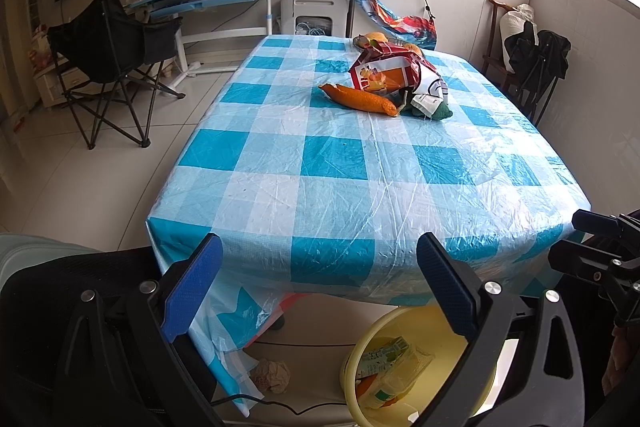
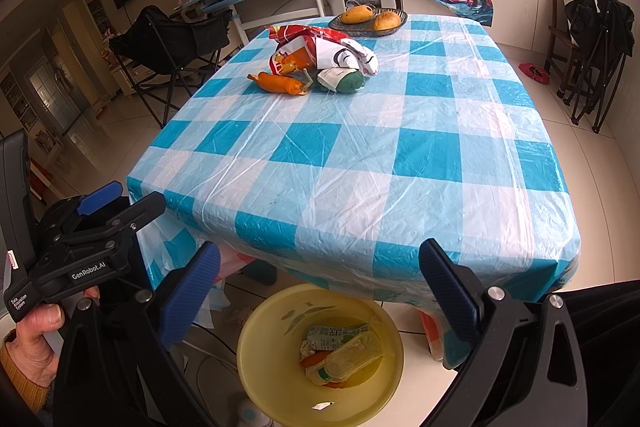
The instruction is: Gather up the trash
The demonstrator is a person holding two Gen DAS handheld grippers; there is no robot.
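A crumpled red and white snack bag [image 1: 394, 69] [image 2: 320, 49] lies at the far middle of the blue checked table [image 1: 340, 167] [image 2: 360, 167], resting on an orange carrot toy [image 1: 360, 99] [image 2: 280, 83] and a green plush piece [image 1: 434, 111] [image 2: 346, 81]. On the floor below the table's near edge stands a yellow bin [image 1: 360, 355] [image 2: 256, 331] holding a plastic bottle [image 2: 348, 353] and a carton [image 2: 332, 333]. My left gripper [image 1: 320, 283] is open and holds nothing, near the table's front edge. My right gripper [image 2: 320, 291] is open above the bin, likewise with nothing in it.
A dish with two yellow fruits [image 2: 368, 19] sits at the table's far edge. A crumpled paper ball [image 1: 272, 375] lies on the floor under the table. A black folding chair [image 1: 112, 67] stands left, another chair [image 2: 592, 39] right. A hand holds the left gripper body [image 2: 80, 259].
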